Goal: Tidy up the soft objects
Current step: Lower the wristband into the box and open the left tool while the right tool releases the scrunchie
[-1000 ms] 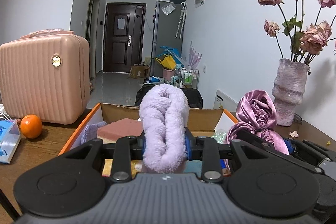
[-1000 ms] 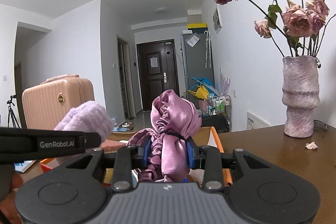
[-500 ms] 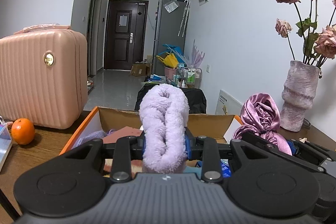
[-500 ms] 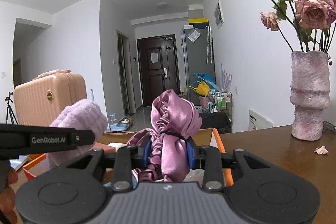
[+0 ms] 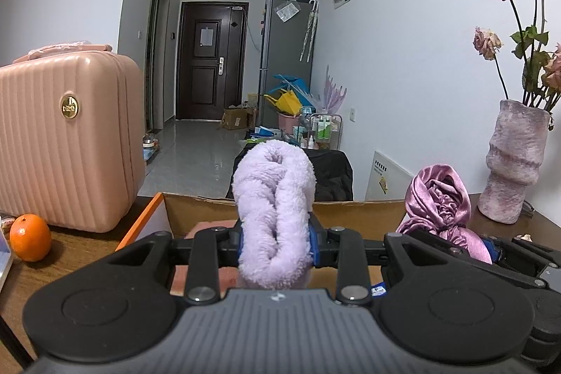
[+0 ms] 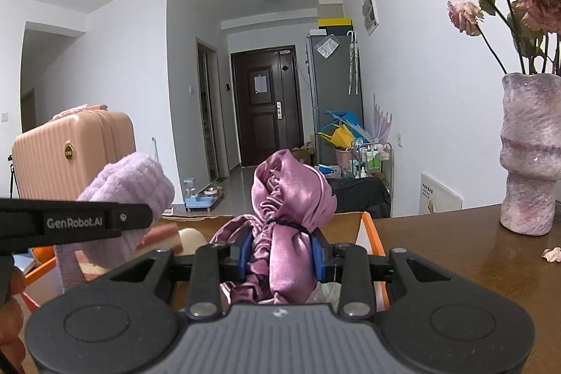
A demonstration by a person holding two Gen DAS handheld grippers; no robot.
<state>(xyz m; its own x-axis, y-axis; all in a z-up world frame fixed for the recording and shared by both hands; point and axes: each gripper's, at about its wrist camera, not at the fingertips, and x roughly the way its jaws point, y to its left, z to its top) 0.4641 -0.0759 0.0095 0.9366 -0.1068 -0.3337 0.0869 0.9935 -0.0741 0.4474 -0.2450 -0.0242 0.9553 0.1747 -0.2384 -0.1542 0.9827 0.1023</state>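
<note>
We have 2 soft things in hand: our left gripper (image 5: pixel 275 246) squeezes the fluffy lilac towel (image 5: pixel 273 216) mid-roll, our right gripper (image 6: pixel 280 256) pinches the purple satin cloth (image 6: pixel 291 209) at its tie. Both stand above the jaws, over the box (image 5: pixel 354 216). Light, floppy; satin likely slippery, so grip bunched middles.

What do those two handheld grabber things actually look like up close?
Each is a dark grey ribbed plastic body with two round black discs at its sides. Black linkage bars with silver rivets run forward to blue finger pads. This is true of the left gripper and the right gripper. The left one's side bears white lettering, "GenRobot.AI". No cables show.
</note>
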